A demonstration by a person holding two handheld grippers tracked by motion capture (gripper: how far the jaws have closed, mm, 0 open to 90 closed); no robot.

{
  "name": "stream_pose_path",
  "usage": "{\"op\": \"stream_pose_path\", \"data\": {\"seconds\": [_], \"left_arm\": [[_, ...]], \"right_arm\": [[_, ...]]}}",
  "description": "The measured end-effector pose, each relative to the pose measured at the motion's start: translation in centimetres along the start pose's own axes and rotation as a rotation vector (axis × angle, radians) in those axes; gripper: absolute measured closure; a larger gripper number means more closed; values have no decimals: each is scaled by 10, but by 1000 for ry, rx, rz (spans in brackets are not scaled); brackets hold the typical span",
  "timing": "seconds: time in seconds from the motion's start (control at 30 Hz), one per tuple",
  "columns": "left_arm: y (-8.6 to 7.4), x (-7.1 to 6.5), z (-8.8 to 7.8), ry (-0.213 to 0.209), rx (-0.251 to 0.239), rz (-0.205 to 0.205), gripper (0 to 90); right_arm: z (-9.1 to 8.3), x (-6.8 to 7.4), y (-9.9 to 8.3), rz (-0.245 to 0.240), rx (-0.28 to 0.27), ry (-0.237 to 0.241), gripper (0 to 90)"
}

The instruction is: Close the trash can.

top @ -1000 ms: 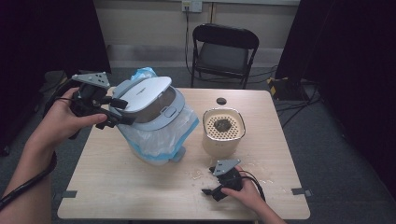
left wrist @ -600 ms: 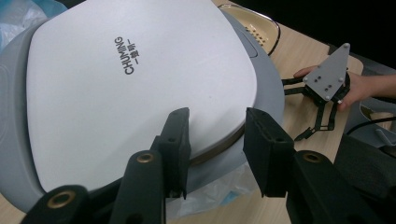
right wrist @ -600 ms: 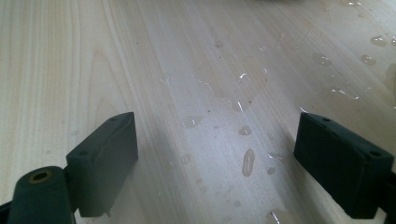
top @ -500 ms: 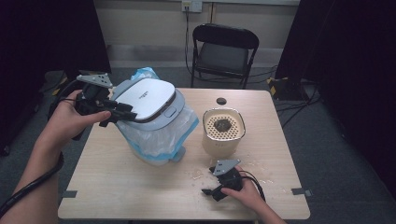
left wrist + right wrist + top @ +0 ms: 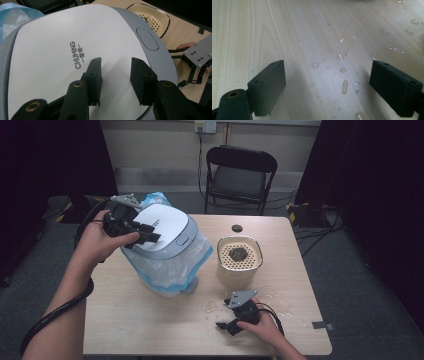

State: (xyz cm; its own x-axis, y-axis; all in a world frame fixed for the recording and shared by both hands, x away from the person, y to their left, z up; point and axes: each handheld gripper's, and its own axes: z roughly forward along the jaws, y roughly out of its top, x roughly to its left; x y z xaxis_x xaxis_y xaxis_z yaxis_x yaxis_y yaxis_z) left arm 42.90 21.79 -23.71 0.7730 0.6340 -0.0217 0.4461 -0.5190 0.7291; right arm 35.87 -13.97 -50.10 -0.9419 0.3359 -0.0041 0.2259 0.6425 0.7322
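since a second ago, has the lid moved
Yes. In the high view the white lid in the left gripper has tipped from steeply tilted to nearly flat over the bagged bin. The beige basket stayed put.

The lidded bin [image 5: 165,250] stands at frame left on the bench [image 5: 130,325]; the perforated basket [image 5: 239,260] stands to its right, a chair [image 5: 239,175] behind.

My left hand [image 5: 102,240] holds the left gripper [image 5: 150,234] raised, forearm extended from lower left; its jaws are closed to their narrowest, nothing between the pads. My right hand [image 5: 262,325] rests low, right gripper [image 5: 225,326] jaws spread wide.
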Motion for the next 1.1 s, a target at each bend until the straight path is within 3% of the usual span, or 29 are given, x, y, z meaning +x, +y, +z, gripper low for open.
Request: {"op": "stream_pose_path", "data": {"seconds": [0.2, 0.37, 0.47, 0.63, 0.7, 0.8, 0.93, 1.1], "left_arm": [[7, 0, 7, 16, 10, 16, 617], [7, 1, 8, 12, -5, 4, 625], [7, 1, 9, 14, 13, 8, 632], [6, 0, 15, 17, -34, 8, 643], [7, -2, 15, 24, -26, 22, 637], [8, -7, 17, 30, -22, 34, 486], [7, -6, 19, 51, -18, 1, 256], [5, -5, 13, 49, -11, -12, 179]], "right_arm": [[0, 0, 0, 1, 1, 1, 126], [0, 0, 0, -2, 2, -1, 126], [0, 0, 0, 0, 2, 1, 126], [0, 0, 0, -4, 4, 1, 116], [0, 0, 0, -5, 4, 2, 116], [0, 0, 0, -4, 4, 2, 116], [0, 0, 0, -5, 3, 3, 116], [0, 0, 0, -5, 3, 3, 116]]}}
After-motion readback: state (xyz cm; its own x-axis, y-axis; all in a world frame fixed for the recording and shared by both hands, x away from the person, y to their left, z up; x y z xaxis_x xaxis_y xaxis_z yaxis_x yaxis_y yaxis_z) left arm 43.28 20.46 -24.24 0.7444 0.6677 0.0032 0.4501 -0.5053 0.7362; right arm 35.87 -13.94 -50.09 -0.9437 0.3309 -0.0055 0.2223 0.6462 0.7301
